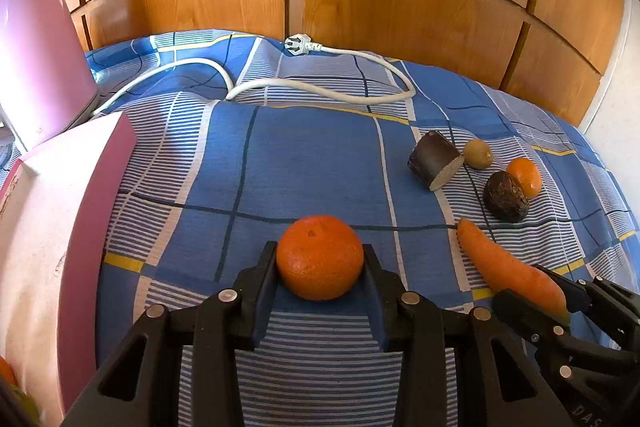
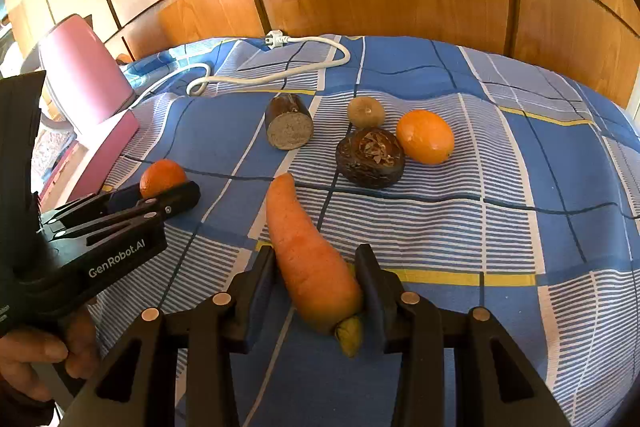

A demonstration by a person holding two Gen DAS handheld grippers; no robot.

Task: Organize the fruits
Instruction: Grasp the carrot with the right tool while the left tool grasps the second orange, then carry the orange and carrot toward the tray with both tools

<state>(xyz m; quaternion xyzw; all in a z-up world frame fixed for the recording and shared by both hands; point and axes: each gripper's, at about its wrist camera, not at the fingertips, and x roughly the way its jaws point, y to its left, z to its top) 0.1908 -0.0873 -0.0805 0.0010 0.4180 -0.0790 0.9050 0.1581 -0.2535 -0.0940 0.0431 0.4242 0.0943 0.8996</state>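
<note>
the left gripper (image 1: 320,259) has its jaws clamped on a mandarin (image 1: 320,257) near the bed's (image 1: 304,155) front edge; being round, it could roll free. the right gripper (image 2: 316,279) pinches a carrot (image 2: 310,259) by its thick end, whose long taper may pivot and slip.

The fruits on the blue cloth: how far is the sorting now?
Done: little shows; the pink box interior is mostly hidden. In hand: left tongs grip a tangerine, right tongs grip the carrot. Left on the cloth: cut dark piece, kiwi, orange, dark round fruit.
</note>
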